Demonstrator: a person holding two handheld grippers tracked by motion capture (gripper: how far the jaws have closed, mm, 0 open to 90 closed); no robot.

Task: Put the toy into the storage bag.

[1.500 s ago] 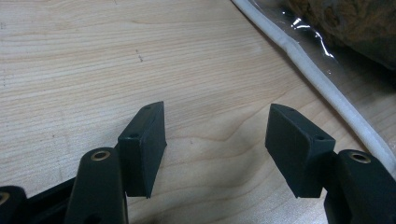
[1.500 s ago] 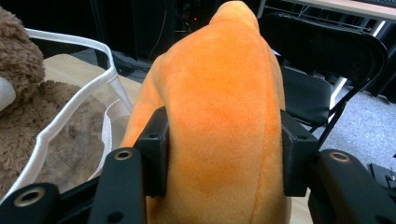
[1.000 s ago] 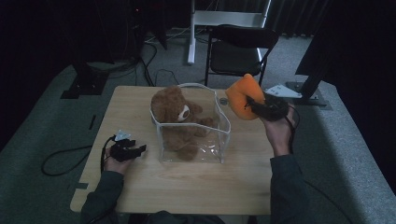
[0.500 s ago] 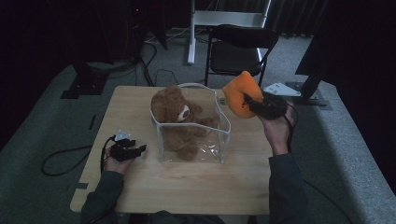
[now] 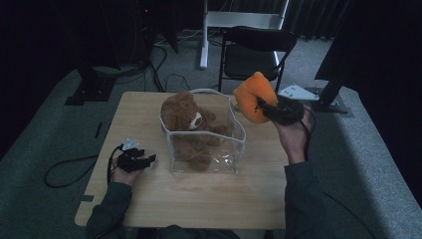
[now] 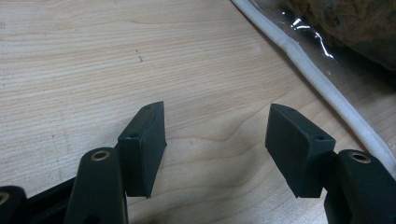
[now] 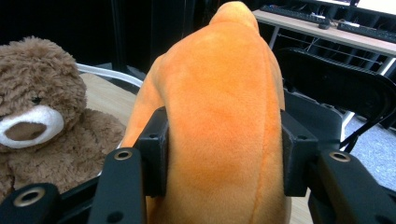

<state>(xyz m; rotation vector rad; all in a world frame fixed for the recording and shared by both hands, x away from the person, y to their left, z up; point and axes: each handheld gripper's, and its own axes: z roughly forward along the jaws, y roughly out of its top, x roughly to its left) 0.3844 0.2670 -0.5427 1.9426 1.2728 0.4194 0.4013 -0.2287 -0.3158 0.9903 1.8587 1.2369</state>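
Dim room, wooden tabletop (image 5: 199,194) out front. Left gripper (image 5: 142,162) parked low on the wood, jaws spread wide on nothing. Brown teddy bear (image 5: 186,119) slumped inside the clear bag (image 5: 226,149) mid-table. Right gripper (image 5: 266,107) raised beside the bag's rim, jaws clamped on the orange plush toy (image 5: 254,97).

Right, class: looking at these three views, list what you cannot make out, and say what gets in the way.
- High view: the brown teddy bear's lower body is blurred behind the clear bag's glossy wall.
- Right gripper view: the orange plush toy's base is cut off by the bottom edge; what it depicts is unclear. The right tongs clamp it.
- Left gripper view: the bag's contents are cut off at the top right corner, beyond the open left tongs.
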